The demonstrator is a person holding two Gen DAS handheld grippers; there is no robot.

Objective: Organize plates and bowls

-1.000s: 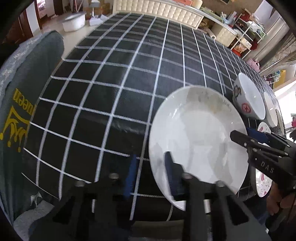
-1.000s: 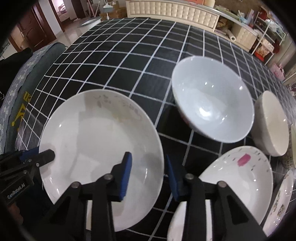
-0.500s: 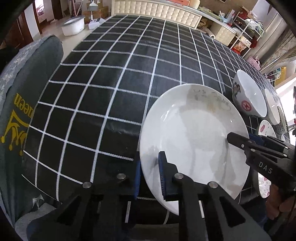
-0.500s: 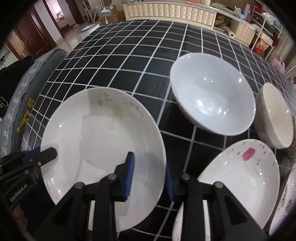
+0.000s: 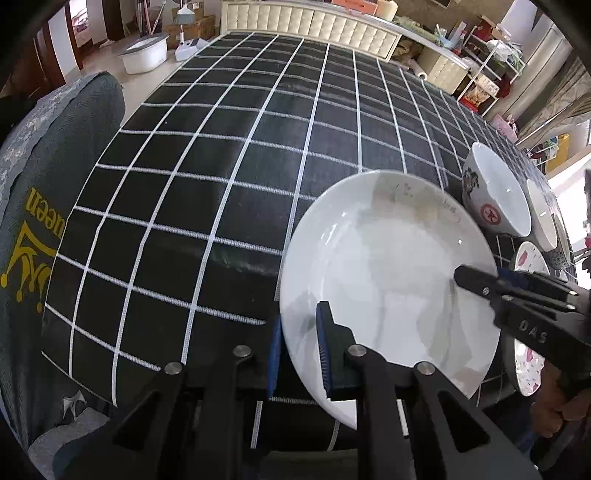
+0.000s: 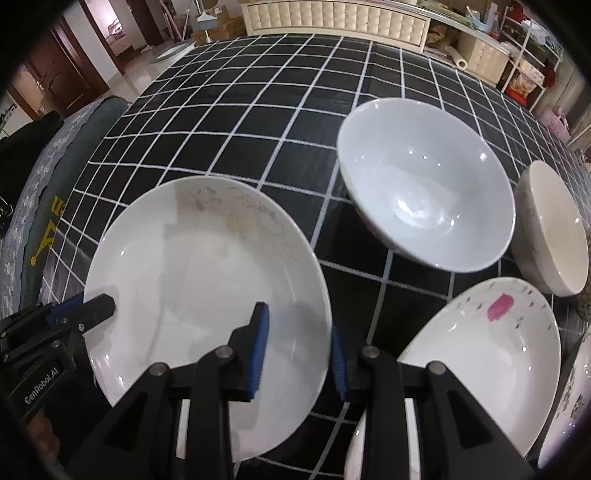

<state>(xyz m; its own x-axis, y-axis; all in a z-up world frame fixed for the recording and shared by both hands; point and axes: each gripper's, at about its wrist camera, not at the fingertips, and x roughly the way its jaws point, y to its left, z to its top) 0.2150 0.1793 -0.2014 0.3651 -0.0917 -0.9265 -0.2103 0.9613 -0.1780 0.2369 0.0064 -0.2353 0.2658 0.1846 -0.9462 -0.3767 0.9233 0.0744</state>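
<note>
A plain white plate (image 5: 388, 273) (image 6: 199, 280) lies near the front edge of the black checked table (image 5: 229, 155). My left gripper (image 5: 299, 354) straddles its left rim with the jaws narrowed around it. My right gripper (image 6: 297, 347) straddles its right rim with the jaws apart. A large white bowl (image 6: 424, 192) with a red mark outside (image 5: 491, 192) stands behind right. A cream bowl (image 6: 554, 229) stands further right. A white plate with a pink mark (image 6: 487, 339) lies at the right front.
A grey cushion with yellow print (image 5: 33, 229) lies off the table's left edge. Another patterned plate (image 6: 569, 406) shows at the far right. A padded headboard (image 5: 314, 26) and shelves (image 5: 495, 62) stand beyond the table.
My left gripper's jaws have closed in around the plate's left rim. My right gripper has opened wider at the right rim. The plate has shifted slightly.
</note>
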